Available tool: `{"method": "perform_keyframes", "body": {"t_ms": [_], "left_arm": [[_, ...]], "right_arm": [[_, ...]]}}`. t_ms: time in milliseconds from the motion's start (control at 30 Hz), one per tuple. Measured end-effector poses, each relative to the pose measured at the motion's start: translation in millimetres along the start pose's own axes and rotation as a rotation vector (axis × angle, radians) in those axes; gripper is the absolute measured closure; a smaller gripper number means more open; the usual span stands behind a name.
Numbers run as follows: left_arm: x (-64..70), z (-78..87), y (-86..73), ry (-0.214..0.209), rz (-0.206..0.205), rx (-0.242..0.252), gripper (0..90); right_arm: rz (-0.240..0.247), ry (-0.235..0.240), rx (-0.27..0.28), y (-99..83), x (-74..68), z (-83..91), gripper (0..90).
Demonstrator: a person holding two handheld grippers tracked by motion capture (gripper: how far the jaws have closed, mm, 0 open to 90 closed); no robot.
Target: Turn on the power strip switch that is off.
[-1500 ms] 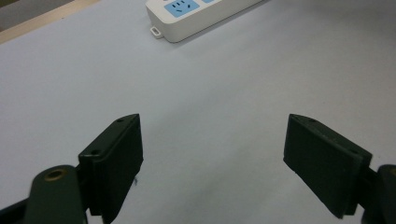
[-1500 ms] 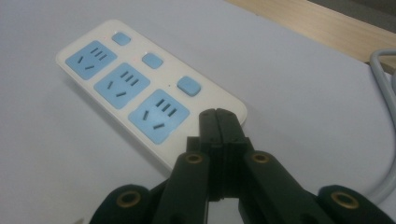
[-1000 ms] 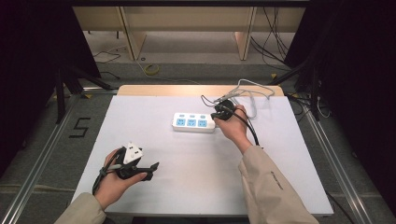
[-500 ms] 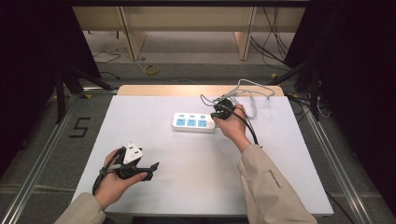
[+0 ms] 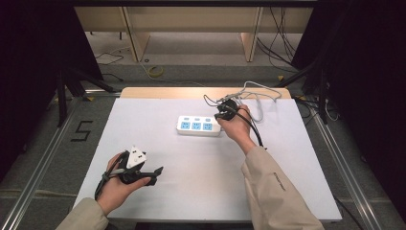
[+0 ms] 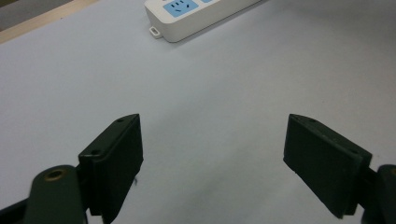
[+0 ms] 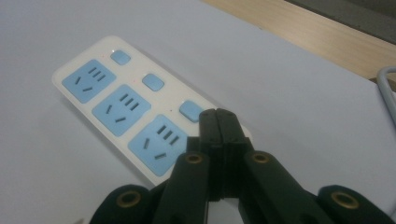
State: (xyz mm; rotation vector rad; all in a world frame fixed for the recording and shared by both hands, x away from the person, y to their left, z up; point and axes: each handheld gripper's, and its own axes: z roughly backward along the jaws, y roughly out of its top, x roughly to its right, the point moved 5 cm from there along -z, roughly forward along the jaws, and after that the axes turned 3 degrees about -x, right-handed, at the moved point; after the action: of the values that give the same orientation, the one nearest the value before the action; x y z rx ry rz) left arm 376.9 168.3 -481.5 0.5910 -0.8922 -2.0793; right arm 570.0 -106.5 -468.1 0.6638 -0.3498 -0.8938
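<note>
While the left gripper (image 5: 155,171) rests spread wide and empty at the near left of the table (image 5: 191,191), the one power strip (image 5: 198,125), with three sockets and three switches, lies mid-table beneath the clenched right gripper (image 7: 218,116).

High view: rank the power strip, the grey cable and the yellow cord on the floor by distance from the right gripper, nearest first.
From the right gripper:
1. power strip, just to its left
2. grey cable, behind it at the table's far edge
3. yellow cord, on the floor beyond the table
</note>
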Motion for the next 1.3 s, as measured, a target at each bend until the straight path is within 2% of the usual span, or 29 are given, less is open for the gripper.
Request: {"method": "perform_keyframes", "body": {"t_ms": [1300], "left_arm": [[0.8,-0.1,0.4,-0.008,-0.002,0.003,19.7]], "right_arm": [[0.006,0.01,-0.021,14.9,-6.8,-17.6,90.0]]}}
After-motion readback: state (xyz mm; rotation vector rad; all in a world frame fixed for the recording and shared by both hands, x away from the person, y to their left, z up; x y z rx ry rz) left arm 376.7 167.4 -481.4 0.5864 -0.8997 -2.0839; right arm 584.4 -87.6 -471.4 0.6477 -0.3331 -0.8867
